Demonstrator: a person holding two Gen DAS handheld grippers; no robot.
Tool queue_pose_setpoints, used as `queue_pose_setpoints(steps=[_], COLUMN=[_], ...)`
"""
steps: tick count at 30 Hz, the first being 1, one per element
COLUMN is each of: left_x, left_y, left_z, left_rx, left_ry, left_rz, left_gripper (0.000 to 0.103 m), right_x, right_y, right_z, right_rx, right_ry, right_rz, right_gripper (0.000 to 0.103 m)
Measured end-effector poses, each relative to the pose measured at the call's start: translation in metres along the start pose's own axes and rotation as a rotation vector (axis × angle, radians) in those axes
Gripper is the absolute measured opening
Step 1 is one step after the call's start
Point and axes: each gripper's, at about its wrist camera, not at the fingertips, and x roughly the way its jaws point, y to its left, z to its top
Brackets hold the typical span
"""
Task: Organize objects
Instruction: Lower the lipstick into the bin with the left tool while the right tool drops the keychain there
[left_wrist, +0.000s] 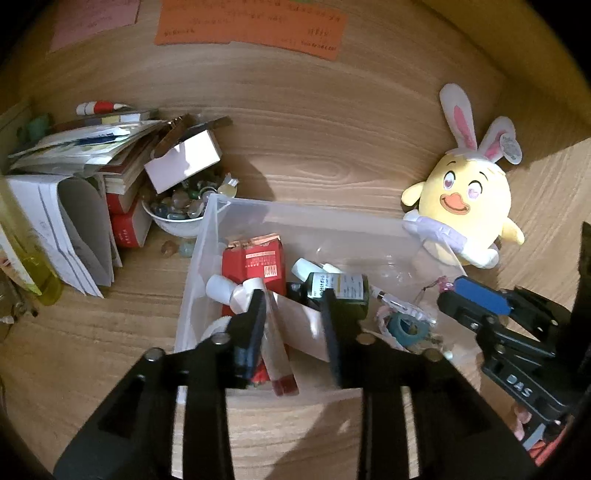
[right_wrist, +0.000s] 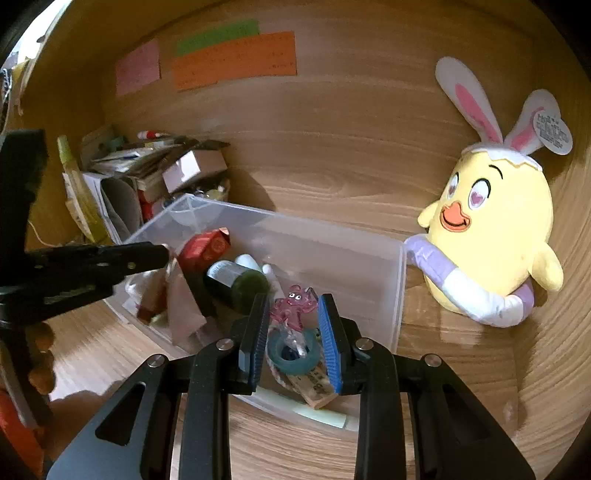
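Left gripper (left_wrist: 293, 325) over clear plastic storage bin (left_wrist: 236, 206), jaws parted, gripping nothing; white tube with red end (left_wrist: 275, 343) between them, below. Dark green glass bottle (left_wrist: 338, 286) just beyond right jaw; red carton (left_wrist: 255, 260) ahead.

Right gripper (right_wrist: 293, 334) jaws parted, nothing held; translucent pink figurine (right_wrist: 293, 304) and teal tape roll (right_wrist: 291, 356) between jaws. Yellow plush chick with rabbit ears (right_wrist: 491, 225) right of jaws, touching bin.
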Motion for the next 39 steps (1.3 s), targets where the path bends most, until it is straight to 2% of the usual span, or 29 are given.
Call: queue_pose_setpoints(steps=[4, 6, 16, 18, 20, 23, 27, 32, 39], left_x=[-0.011, -0.018, -0.038, -0.039, -0.042, -0.047, -0.058, -0.073, -0.084], left_y=[-0.003, -0.005, -0.005, -0.006, -0.005, -0.005, -0.008, -0.014, -0.021], left_z=[-0.004, -0.007, -0.022, -0.026, -0.029, -0.033, -0.039, -0.043, -0.050], left_rx=[0.017, 0.022, 0.034, 0.036, 0.036, 0.037, 0.044, 0.065, 0.091], left_ry=[-0.009, -0.017, -0.032, -0.027, -0.027, -0.033, -0.061, -0.098, -0.137], left_rz=[-0.012, -0.017, -0.027, -0.029, -0.033, -0.032, -0.015, -0.005, 0.028], left_gripper=[0.044, 0.057, 0.067, 0.067, 0.067, 0.068, 0.078, 0.083, 0.092], right_x=[0.007, 0.011, 0.018, 0.017, 0.013, 0.006, -0.006, -0.024, -0.055], right_y=[-0.004, -0.005, -0.004, -0.003, -0.002, 0.001, 0.003, 0.007, 0.012], right_z=[-0.002, -0.002, -0.005, -0.006, -0.006, -0.006, -0.008, -0.012, -0.023], right_rx=[0.006, 0.011, 0.005, 0.004, -0.002, -0.010, -0.007, -0.010, -0.007], right_ry=[0.021, 0.033, 0.062, 0.062, 0.046, 0.033, 0.010, -0.015, -0.063], right_rz=[-0.027, -0.034, -0.070, -0.077, -0.090, -0.090, -0.089, -0.077, -0.062], right_gripper=[0.025, 0.025, 0.027, 0.044, 0.051, 0.053, 0.062, 0.064, 0.079])
